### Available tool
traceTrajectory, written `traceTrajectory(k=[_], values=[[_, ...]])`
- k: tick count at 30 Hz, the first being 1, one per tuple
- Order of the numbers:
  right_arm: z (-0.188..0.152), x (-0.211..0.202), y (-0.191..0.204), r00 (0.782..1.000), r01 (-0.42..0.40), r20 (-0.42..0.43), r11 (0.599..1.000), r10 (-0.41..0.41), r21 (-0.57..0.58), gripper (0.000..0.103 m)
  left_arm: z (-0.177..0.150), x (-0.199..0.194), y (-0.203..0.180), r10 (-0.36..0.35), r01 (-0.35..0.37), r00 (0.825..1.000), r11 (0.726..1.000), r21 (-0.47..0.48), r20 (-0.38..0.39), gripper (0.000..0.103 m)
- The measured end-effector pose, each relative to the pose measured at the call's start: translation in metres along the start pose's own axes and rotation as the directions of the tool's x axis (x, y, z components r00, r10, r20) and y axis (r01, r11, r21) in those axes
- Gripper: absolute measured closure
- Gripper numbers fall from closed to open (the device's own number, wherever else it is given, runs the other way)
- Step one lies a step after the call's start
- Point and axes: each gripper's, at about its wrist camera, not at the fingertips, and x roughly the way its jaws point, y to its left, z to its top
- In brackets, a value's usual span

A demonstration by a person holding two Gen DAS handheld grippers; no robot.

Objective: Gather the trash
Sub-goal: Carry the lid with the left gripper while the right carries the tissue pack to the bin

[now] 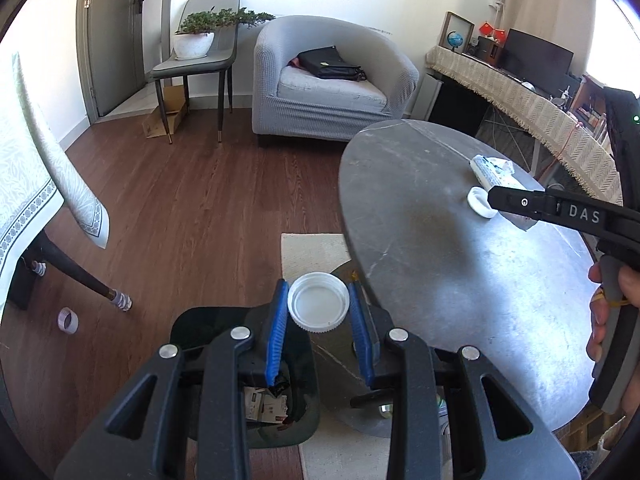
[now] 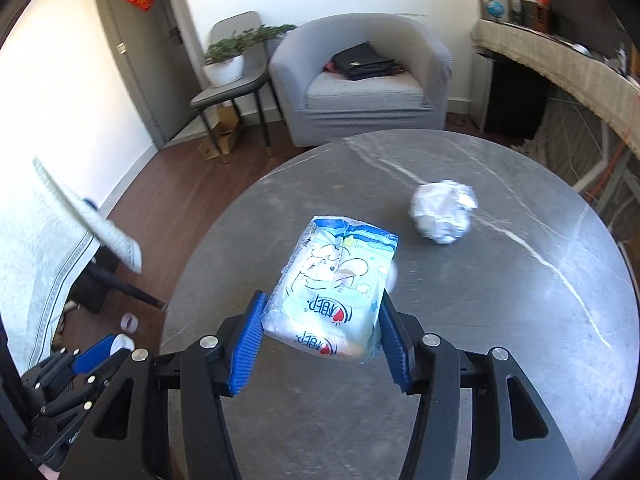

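Left gripper (image 1: 320, 312) fingers clamp white jar lid (image 1: 319, 303) above bin (image 1: 304, 420); right gripper (image 2: 322, 340) fingers pinch tissue pack (image 2: 336, 288) (lifted off counter (image 2: 500, 320)). Crumpled paper ball (image 2: 443, 211) left.

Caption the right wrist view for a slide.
Right gripper clamps a tissue pack above the round grey table; a crumpled paper ball waits behind.

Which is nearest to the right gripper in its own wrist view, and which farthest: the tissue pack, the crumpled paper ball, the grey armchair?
1. Tissue pack, between the right gripper's pads.
2. Crumpled paper ball, farther along the table, to the right.
3. Grey armchair, on the floor beyond the table.
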Motion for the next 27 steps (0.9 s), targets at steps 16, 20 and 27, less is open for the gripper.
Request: traceTrajectory(k=[16, 20, 27], values=[[-0.002, 0.016, 0.102, 0.984, -0.179, -0.040, 0.973, 0.175, -0.149, 0.048, -0.027, 0.027, 0.074, 0.058, -0.069, 0.990, 0.994, -0.083, -0.130, 0.070], [-0.003, 0.022, 0.117, 0.979, -0.204, -0.055, 0.965, 0.197, -0.168, 0.048, -0.037, 0.040, 0.090, 0.088, -0.104, 0.980, 0.991, -0.082, -0.181, 0.070], [-0.009, 0.035, 0.139, 0.969, -0.244, -0.095, 0.951, 0.229, -0.191, 0.048, -0.055, 0.069, 0.111, 0.101, -0.127, 0.959, 0.988, -0.084, -0.266, 0.070]])
